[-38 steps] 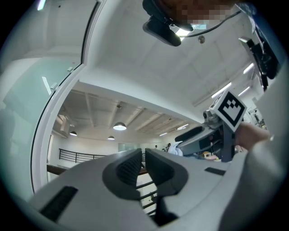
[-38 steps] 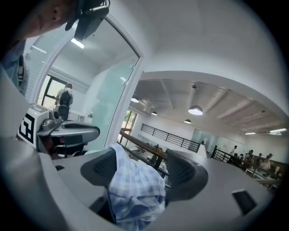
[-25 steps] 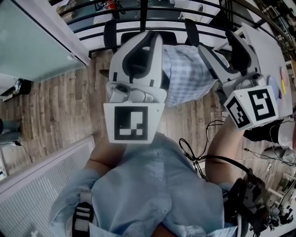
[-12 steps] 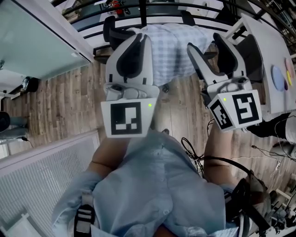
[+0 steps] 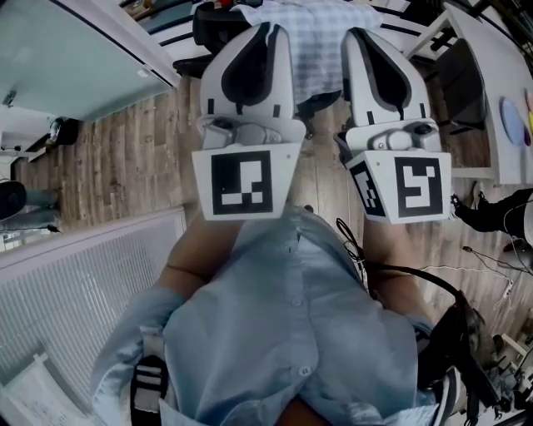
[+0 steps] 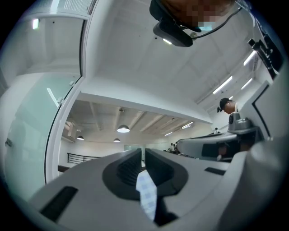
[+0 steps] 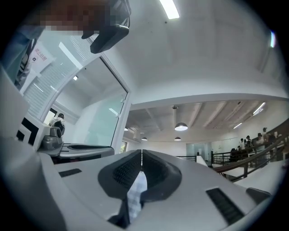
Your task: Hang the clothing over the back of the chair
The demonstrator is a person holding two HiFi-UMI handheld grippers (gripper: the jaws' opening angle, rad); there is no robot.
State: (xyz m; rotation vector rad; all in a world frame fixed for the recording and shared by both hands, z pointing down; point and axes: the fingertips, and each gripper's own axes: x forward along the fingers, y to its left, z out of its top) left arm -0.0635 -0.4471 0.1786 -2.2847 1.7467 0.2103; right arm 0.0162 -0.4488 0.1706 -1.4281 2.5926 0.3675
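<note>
A light blue checked shirt (image 5: 318,37) hangs at the top of the head view, in front of a black chair (image 5: 213,25). My left gripper (image 5: 268,32) holds the shirt's left edge; in the left gripper view a strip of checked cloth (image 6: 146,195) is pinched between the jaws of the left gripper (image 6: 143,155). My right gripper (image 5: 355,35) is at the shirt's right edge, its jaws closing tight on a fold of the checked cloth (image 7: 135,196); the right gripper (image 7: 142,155) shows no gap. Both grippers point slightly upward, side by side.
A glass wall (image 5: 67,58) runs along the left and a slatted white panel (image 5: 75,283) lies at the lower left. A white desk (image 5: 500,91) with a dark chair (image 5: 462,79) under it stands at the right. Cables (image 5: 350,241) trail on the wooden floor.
Both grippers moved forward toward the chair, carrying the shirt with them. The right gripper's jaws, wide apart earlier, are now closed, and it has turned parallel to the left one.
</note>
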